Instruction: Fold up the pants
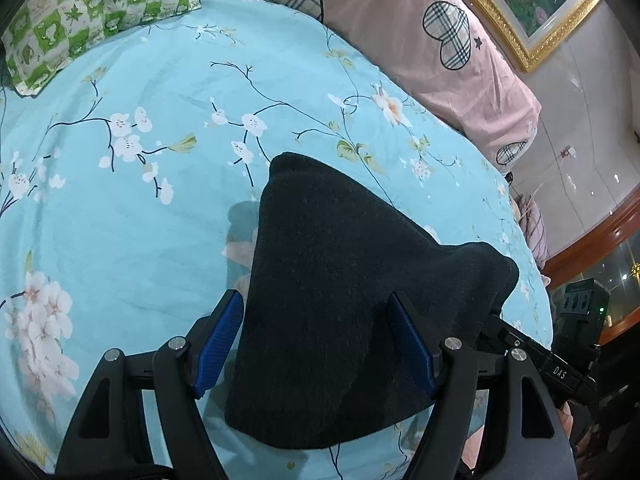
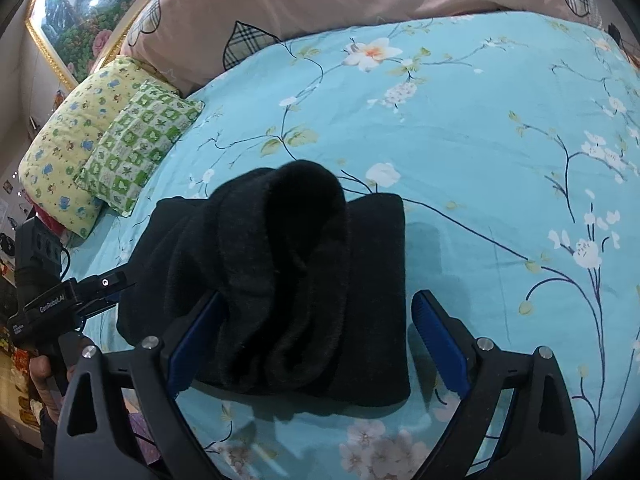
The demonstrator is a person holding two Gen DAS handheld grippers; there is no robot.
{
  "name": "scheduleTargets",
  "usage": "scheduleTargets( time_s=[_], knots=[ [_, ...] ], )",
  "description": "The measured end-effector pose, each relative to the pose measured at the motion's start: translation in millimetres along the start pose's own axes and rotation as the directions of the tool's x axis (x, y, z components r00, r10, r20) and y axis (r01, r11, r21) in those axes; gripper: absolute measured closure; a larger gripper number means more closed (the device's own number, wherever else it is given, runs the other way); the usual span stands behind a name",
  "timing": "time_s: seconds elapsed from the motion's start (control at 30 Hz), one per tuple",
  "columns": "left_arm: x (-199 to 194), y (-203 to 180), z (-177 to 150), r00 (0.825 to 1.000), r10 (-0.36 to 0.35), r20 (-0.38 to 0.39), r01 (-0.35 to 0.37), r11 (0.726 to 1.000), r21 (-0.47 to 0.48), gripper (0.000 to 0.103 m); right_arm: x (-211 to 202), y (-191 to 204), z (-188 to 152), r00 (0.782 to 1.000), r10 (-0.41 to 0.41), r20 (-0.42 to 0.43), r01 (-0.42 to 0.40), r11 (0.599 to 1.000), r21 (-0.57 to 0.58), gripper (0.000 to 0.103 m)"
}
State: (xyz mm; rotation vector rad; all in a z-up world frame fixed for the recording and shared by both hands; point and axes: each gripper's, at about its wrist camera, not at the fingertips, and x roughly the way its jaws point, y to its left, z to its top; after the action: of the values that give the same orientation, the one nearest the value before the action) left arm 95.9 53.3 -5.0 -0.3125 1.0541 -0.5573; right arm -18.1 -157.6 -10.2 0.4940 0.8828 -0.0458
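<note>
The black pants (image 1: 332, 292) lie as a folded bundle on the light blue floral bedsheet (image 1: 160, 208). In the left wrist view my left gripper (image 1: 316, 308) is open, its blue-padded fingers (image 1: 222, 332) standing on either side of the bundle's near end. In the right wrist view the pants (image 2: 280, 280) form a thick folded stack with a rolled hump on top. My right gripper (image 2: 320, 308) is open too, its fingers (image 2: 436, 340) wide apart around the stack's near edge. The left gripper's body (image 2: 60, 304) shows at the left edge there.
A green checked pillow (image 1: 96, 12) and a yellow patterned pillow (image 2: 68, 148) lie at the head of the bed. A pink quilt (image 1: 440, 40) with plaid hearts runs along the far side. A gold-framed painting (image 2: 80, 12) hangs on the wall.
</note>
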Motion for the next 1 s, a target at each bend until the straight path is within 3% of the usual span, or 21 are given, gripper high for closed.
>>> scheduleTargets(
  time_s=[0.6,1.0],
  knots=[
    [20,2,4,1.0,-0.002,-0.026,0.001,1.0,-0.012,0.026,12,-14,-1,0.998,0.065,-0.018,-0.064,0.998,0.029,0.009],
    [25,4,2,0.999,0.007,-0.035,-0.008,1.0,-0.014,0.025,17,-18,-3,0.994,0.104,-0.028,-0.104,0.994,0.023,0.018]
  ],
)
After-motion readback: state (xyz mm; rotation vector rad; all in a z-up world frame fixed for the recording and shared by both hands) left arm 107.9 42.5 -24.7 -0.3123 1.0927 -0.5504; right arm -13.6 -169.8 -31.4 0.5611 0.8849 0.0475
